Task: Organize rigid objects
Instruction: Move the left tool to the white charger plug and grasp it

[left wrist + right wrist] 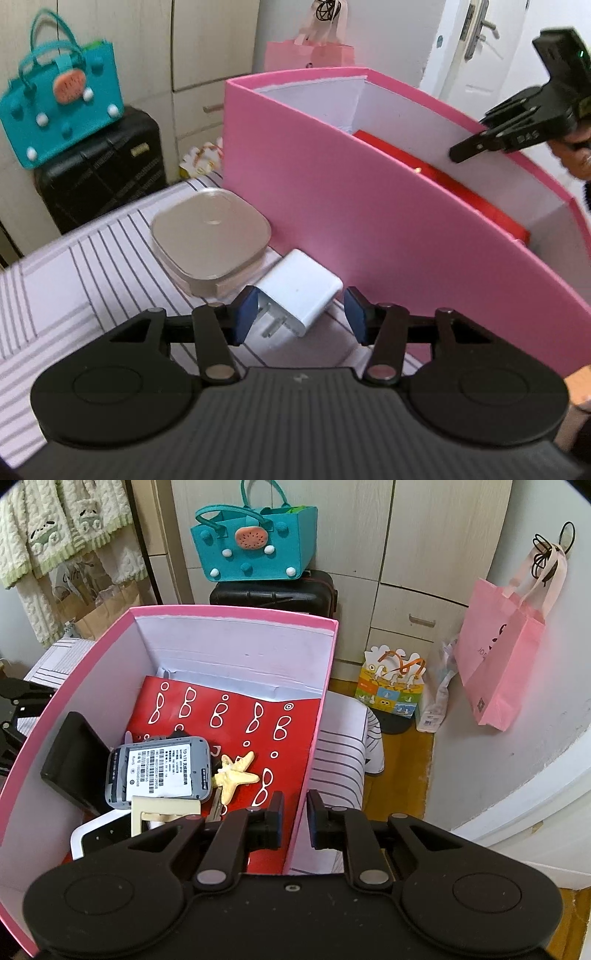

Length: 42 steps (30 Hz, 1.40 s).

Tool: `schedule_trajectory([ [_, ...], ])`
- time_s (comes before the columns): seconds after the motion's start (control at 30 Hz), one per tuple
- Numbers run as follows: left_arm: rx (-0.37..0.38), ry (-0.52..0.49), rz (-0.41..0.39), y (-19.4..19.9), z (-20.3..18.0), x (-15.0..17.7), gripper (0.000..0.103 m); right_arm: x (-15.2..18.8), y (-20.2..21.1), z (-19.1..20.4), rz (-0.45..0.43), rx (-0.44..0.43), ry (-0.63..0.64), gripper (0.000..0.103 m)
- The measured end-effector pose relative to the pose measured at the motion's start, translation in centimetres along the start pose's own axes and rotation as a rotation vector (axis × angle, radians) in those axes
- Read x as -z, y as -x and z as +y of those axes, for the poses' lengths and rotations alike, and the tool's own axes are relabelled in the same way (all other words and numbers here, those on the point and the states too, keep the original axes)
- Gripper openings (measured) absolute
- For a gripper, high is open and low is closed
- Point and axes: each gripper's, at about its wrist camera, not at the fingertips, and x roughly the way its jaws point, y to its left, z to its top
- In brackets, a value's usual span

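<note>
left gripper [301,314]: jaws stood partly apart, straddling the white charger [301,291]; left pad looked at or very near its edge, right pad clear of it, no firm grip visible.
white charger: lay on the striped cloth [74,273], prongs toward the camera, just beside the pink box [332,206] near wall.
beige square case [210,240]: on the cloth, left of and just beyond the charger.
right gripper [295,821]: jaws narrow, astride the box's right wall [306,775]; contact unclear.
box contents: red sheet [236,716], grey device [159,770], starfish [232,775], black case [70,760].
</note>
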Motion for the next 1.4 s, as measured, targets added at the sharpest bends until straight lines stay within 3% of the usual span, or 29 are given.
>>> schedule_trajectory([
  [0.2, 0.045, 0.019, 0.029, 0.6, -0.5, 0.7, 0.050, 0.2, 0.1, -0.1, -0.009, 0.000, 0.002, 0.018],
  [0.4, -0.031, -0.052, 0.006, 0.6, -1.3, 0.3, 0.052, 0.2, 0.1, -0.1, -0.010, -0.002, 0.001, 0.019],
  [0.63, 0.015, -0.117, 0.025, -0.1, -1.4, 0.3, 0.053, 0.2, 0.1, -0.4, -0.014, -0.013, -0.009, 0.019],
  [0.87, 0.087, -0.092, 0.077, 0.5, -1.7, 0.6, 0.052, 0.4, 0.0, -0.1, -0.022, -0.003, -0.012, 0.020],
  [1.27, 0.002, -0.302, 0.123, -0.8, -4.6, 1.2, 0.056, 0.5, -0.1, 0.2, -0.026, 0.007, 0.014, 0.020],
  [1.4, -0.009, -0.313, 0.111, -0.8, -4.9, 1.2, 0.051, 0.5, -0.3, -0.1, -0.031, -0.001, 0.000, 0.020],
])
